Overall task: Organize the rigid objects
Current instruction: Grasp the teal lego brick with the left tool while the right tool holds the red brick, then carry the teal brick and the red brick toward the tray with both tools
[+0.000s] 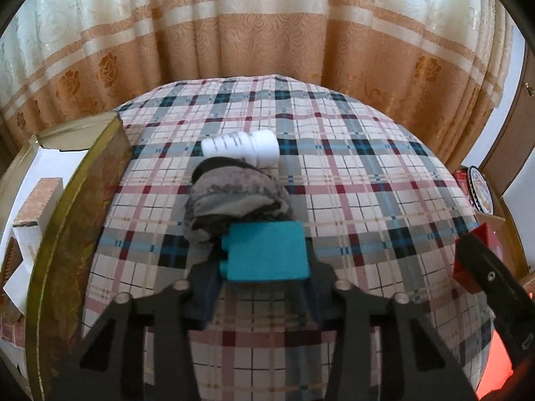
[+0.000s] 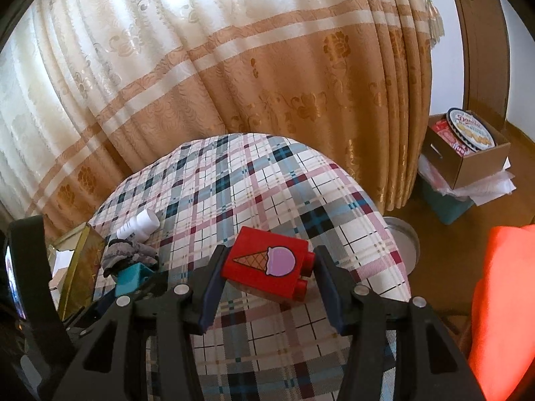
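You hold a toy block in each gripper above a table covered in a plaid cloth [image 1: 351,173]. Your left gripper [image 1: 265,260] has its jaws pinching a teal block [image 1: 267,250] by its sides, studs pointing left. Your right gripper [image 2: 267,267] pinches a red block [image 2: 267,264] printed with an ice-cream cone, studs pointing right.

To do this step well, it seems best to carry each block over to the gold-sided box [image 1: 83,217] at the left edge of the table, where a brick-patterned carton [image 1: 36,207] already sits inside. Lift clear of the gold wall before moving across, and release only once the block is low inside, so it does not bounce out.

Just ahead of the teal block lies a bundle of grey fabric [image 1: 234,197], and beyond it, touching it, a white bottle [image 1: 240,148] on its side. Both look likely to snag a low sweep.

Both grippers point forward and slightly down, roughly level, the left one nearer the box, the right one well apart near the table's right edge.
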